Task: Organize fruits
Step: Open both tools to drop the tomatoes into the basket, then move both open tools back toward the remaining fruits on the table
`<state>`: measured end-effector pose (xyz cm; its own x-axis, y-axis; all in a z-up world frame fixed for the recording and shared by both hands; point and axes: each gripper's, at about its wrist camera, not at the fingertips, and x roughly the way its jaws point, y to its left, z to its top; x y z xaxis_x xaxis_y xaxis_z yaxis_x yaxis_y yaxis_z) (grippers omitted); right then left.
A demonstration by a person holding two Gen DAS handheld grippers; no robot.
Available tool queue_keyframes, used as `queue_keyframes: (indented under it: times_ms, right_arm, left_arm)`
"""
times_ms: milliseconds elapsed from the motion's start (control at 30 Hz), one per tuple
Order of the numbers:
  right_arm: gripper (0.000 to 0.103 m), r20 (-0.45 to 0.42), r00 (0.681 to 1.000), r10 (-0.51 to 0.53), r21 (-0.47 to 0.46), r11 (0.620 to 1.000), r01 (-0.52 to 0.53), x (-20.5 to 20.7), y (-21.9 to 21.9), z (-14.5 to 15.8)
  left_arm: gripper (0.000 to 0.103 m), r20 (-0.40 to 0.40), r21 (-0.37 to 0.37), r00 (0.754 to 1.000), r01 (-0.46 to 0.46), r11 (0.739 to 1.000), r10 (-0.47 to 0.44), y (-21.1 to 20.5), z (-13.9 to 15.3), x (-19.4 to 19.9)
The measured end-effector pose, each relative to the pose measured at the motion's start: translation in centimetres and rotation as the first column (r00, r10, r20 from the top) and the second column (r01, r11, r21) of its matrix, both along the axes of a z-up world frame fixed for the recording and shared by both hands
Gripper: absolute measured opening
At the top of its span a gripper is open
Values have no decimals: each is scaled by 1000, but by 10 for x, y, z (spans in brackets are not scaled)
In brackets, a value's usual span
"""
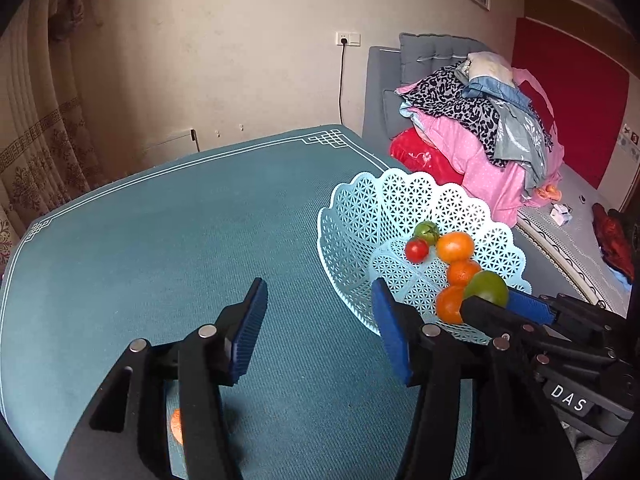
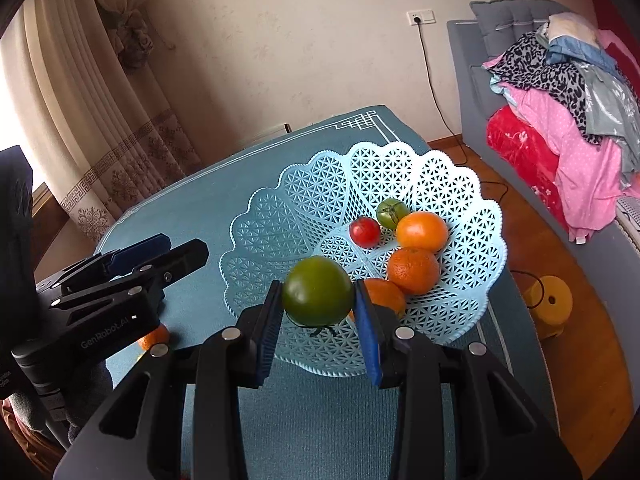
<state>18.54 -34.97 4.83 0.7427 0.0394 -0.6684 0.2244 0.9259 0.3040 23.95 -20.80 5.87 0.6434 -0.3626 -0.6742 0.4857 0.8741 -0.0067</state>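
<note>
— What's in your right tongs [image 2: 318, 300]?

— A green tomato [image 2: 318, 291]. My blue pads [image 2: 366, 330] are clamped on its two sides, and I hold it over the near rim of the basket [image 2: 280, 224].

— And the left?

— My left tongs [image 1: 320, 320] are spread apart with nothing between them, above the teal table [image 1: 160, 232], just left of the basket.

— What lies in the basket?

— A small red tomato [image 2: 365, 232] and a small green one [image 2: 392, 213] at the back, touching or nearly so. Beside them a big orange [image 2: 422, 231], a second orange [image 2: 413, 270] against it, and a third [image 2: 384, 294] partly hidden behind my right pad.

— Any fruit outside?

— One orange piece on the table [image 2: 155, 337], under my left tongs; most of it is hidden.
</note>
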Motion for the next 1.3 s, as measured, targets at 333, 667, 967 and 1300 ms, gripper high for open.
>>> queue_keyframes:
  times_ms: [333,667,967,1300]
  right_arm:
    - [51,19,1000,-11,13,1000,11,-3,1,6]
    - [51,37,999,28,2,1000,-28,-11,20,18]
    - [62,38,997,74,-1,997,-74,-20,45,22]
    - [62,4,990,144,1,990,-144,-35,77,17]
  left_arm:
    - [84,-14,7,996,-83,996,83,34,7,1]
    - [85,-24,-16,981,-193,981,192,88,17,4]
    - [92,-12,-33,967,-256,966,256,130,27,-5]
    - [92,-54,-27,958,-283,959,282,154,10,-20]
